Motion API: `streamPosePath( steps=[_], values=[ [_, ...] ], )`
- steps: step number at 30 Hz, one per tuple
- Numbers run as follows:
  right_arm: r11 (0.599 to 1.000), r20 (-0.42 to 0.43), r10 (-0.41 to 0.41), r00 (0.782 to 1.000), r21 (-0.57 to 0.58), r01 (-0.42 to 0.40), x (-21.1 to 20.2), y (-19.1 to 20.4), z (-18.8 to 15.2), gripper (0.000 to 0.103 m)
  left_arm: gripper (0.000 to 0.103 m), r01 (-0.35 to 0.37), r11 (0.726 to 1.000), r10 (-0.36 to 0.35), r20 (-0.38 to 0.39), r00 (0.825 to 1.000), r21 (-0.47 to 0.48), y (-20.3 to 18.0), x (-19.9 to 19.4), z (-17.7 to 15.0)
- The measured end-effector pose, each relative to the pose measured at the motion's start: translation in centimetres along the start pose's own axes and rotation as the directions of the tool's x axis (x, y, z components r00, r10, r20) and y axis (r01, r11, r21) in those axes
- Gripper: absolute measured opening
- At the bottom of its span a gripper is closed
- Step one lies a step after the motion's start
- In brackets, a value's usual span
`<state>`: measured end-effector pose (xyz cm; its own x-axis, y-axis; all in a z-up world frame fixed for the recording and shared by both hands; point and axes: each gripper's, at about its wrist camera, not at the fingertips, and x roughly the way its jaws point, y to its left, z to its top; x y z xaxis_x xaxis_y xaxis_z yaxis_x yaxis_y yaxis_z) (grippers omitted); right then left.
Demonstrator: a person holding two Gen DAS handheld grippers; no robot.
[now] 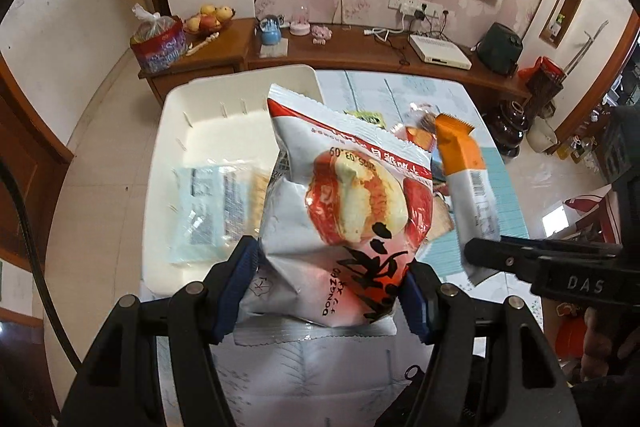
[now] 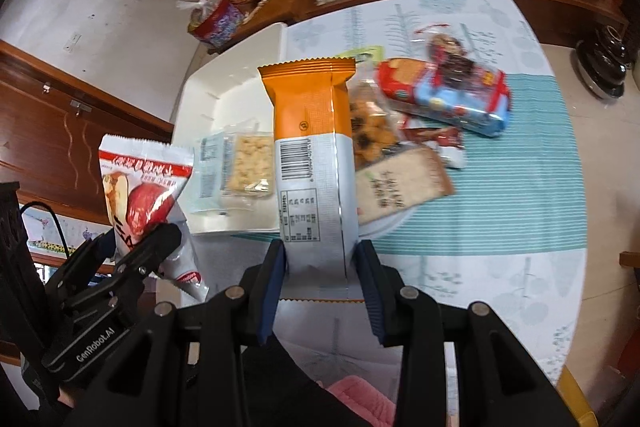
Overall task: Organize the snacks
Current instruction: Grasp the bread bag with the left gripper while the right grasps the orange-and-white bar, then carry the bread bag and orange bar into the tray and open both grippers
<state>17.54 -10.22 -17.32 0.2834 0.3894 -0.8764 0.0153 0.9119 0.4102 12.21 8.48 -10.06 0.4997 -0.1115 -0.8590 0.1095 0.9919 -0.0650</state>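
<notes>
Your left gripper (image 1: 328,291) is clamped on the lower end of a puffy red-and-white packet (image 1: 340,195); your right gripper (image 2: 320,287) pinches the bottom of an orange-and-white bar (image 2: 310,155). Both snacks hang above the table (image 2: 500,219), not yet over the white bin (image 1: 208,131).

Risks: each grip sits low on a tall, slack wrapper, so either may tilt or slide out if you swing. The two grippers ride close together; the bar and packet could clash.

Surroundings: the bin already holds a pale cracker pack (image 2: 236,163), lying flat where you may want to drop. A heap of loose snacks (image 2: 432,99) lies just right of the bin, and the bar could brush it on the way across.
</notes>
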Motion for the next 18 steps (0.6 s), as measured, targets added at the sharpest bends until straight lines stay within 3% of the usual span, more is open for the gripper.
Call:
streamPosePath(
  steps=[8,18],
  values=[
    [0.999,0.022,0.048,0.999,0.012,-0.048,2.9,4.4,0.7,0.037,0.065,-0.002,1.000,0.001,0.032,0.999,0.032,5.0,-0.3,0.9],
    [0.997,0.043,0.063,0.997,0.046,-0.065,7.0,8.4,1.7,0.037,0.065,-0.031,0.999,0.031,0.008,1.000,0.022,10.5,2.3,3.3]
  ],
)
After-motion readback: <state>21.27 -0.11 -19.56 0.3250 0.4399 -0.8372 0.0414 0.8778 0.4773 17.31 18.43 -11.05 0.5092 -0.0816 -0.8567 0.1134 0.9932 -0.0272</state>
